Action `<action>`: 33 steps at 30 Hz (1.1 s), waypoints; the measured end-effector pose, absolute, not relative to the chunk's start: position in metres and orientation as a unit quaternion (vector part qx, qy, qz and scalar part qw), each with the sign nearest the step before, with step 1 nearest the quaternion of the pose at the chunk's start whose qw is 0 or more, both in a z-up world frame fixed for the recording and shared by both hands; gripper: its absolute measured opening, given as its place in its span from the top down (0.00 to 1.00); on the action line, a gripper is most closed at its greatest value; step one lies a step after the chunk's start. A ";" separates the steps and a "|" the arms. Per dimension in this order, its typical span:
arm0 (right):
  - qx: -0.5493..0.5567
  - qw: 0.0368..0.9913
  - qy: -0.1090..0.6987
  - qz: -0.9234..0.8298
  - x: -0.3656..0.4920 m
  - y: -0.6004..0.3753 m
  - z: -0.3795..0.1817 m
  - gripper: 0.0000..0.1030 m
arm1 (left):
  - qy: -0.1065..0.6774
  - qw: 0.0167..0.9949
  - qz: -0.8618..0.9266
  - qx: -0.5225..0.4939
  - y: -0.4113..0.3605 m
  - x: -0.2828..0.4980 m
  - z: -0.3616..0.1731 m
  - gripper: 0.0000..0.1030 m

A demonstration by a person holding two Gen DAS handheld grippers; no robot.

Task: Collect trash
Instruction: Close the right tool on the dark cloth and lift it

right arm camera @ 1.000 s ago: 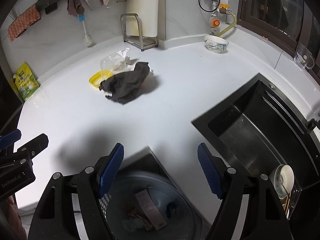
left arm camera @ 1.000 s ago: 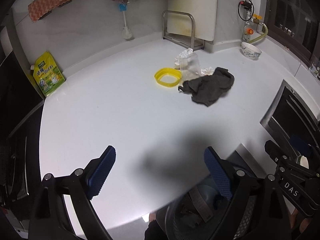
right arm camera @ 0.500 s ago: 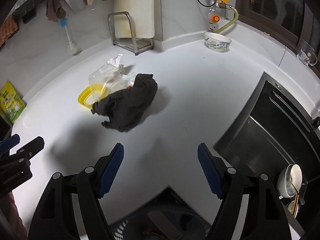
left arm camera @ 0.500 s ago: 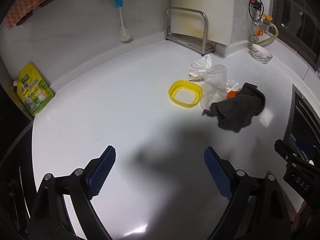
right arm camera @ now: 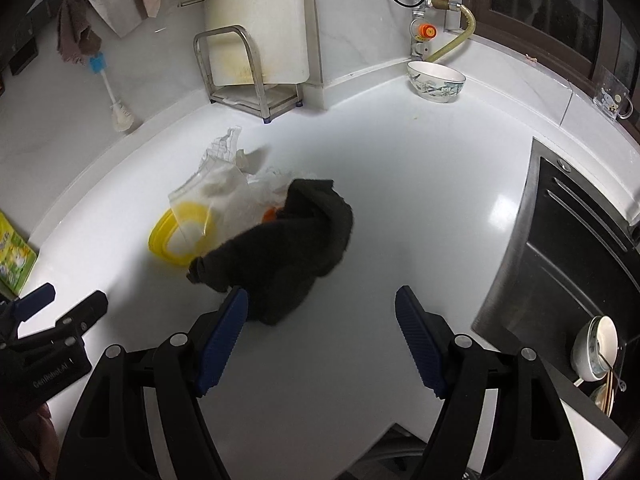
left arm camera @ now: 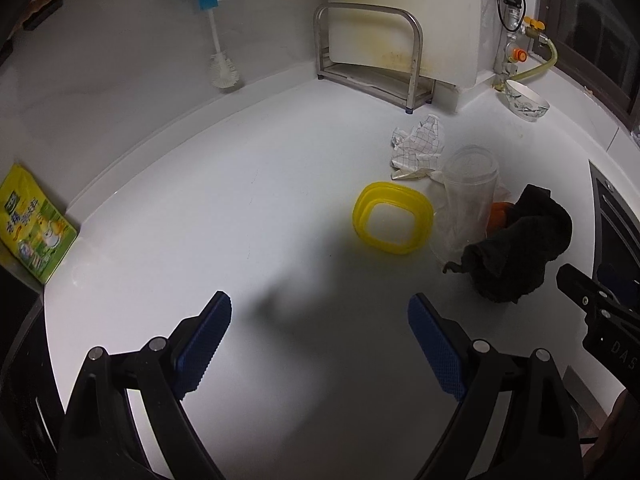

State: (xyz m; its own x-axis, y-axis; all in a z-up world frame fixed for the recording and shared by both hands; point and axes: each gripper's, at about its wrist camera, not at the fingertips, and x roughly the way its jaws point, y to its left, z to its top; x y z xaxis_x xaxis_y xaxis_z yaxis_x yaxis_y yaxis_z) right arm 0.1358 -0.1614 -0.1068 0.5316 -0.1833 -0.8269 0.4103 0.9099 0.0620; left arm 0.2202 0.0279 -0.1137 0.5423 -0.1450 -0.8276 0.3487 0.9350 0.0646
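Note:
A pile of trash lies on the white counter (left arm camera: 240,216): a yellow plastic lid (left arm camera: 392,218), a clear plastic cup (left arm camera: 466,204), crumpled checked paper (left arm camera: 418,146), an orange scrap (left arm camera: 498,214) and a dark grey cloth (left arm camera: 516,252). In the right wrist view the cloth (right arm camera: 288,244) lies just beyond my left fingertip, with the lid (right arm camera: 176,234) and clear plastic (right arm camera: 212,196) behind it. My left gripper (left arm camera: 320,336) is open and empty, short of the lid. My right gripper (right arm camera: 322,326) is open and empty, just in front of the cloth.
A metal rack (left arm camera: 372,60) with a white board, a bottle brush (left arm camera: 222,68) and a patterned bowl (right arm camera: 436,80) stand along the back wall. A green-yellow packet (left arm camera: 30,224) sits at the left edge. A black sink (right arm camera: 576,256) with dishes (right arm camera: 596,348) lies to the right.
Both grippers have moved forward over the counter toward the trash pile. The bin below the counter edge has dropped out of view. Both stay open.

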 end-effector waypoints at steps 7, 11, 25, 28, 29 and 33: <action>0.132 0.855 0.457 -0.205 0.159 -0.156 -0.106 0.29 | 0.460 0.864 -0.167 0.117 0.024 0.235 -0.120 0.14; 0.131 0.851 0.457 -0.222 0.170 -0.156 -0.109 0.29 | 0.461 0.863 -0.173 0.113 0.026 0.241 -0.124 0.14; 0.123 0.835 0.477 -0.247 0.195 -0.151 -0.123 0.25 | 0.471 0.861 -0.168 0.095 0.041 0.248 -0.133 0.14; 0.136 0.829 0.482 -0.248 0.195 -0.157 -0.131 0.24 | 0.472 0.861 -0.168 0.094 0.041 0.249 -0.133 0.14; 0.143 0.828 0.483 -0.246 0.195 -0.159 -0.133 0.24 | 0.472 0.861 -0.167 0.094 0.041 0.250 -0.133 0.14; 0.174 0.831 0.475 -0.232 0.193 -0.167 -0.138 0.24 | 0.473 0.860 -0.166 0.095 0.039 0.251 -0.134 0.14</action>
